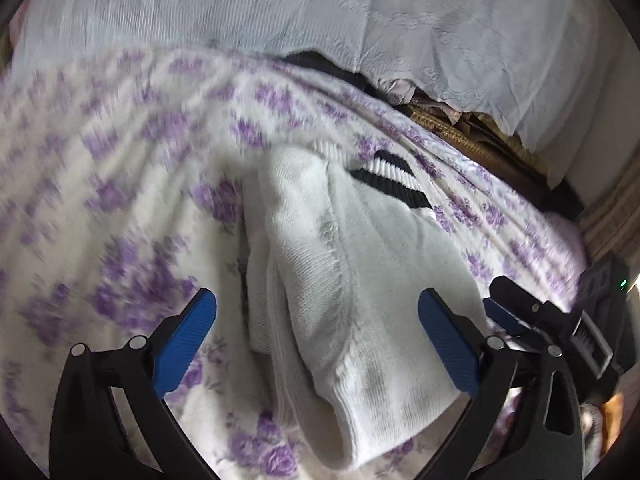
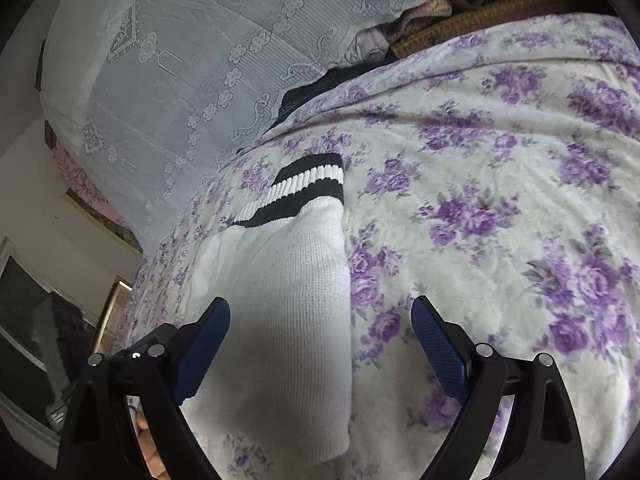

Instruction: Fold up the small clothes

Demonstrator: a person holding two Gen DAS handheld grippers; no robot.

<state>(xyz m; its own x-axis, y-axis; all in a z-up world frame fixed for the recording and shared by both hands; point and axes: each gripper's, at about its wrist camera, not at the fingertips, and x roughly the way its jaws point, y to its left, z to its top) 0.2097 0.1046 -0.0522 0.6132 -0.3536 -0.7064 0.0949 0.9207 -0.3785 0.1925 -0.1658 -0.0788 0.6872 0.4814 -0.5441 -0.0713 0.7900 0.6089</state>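
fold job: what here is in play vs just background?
In play:
white sock with black stripes, lying on the bed
left gripper, open
right gripper, open

Background:
floral bedsheet
white lace cover
dark cloth under the cover's edge

The floral bedspread [image 2: 500, 184] lies bare and wide on the right of the white sock [image 2: 288, 280] — free room there for a tool to pass. In the left wrist view the spread [image 1: 100, 184] is bare on the sock's [image 1: 360, 264] other side too. At the far edge a lace-covered mound [image 2: 192, 60] rises and closes that way, with dark cloth [image 2: 316, 88] tucked at its foot. The right tool [image 1: 516, 312] sits just beside the sock's right edge — narrowing the gap there.
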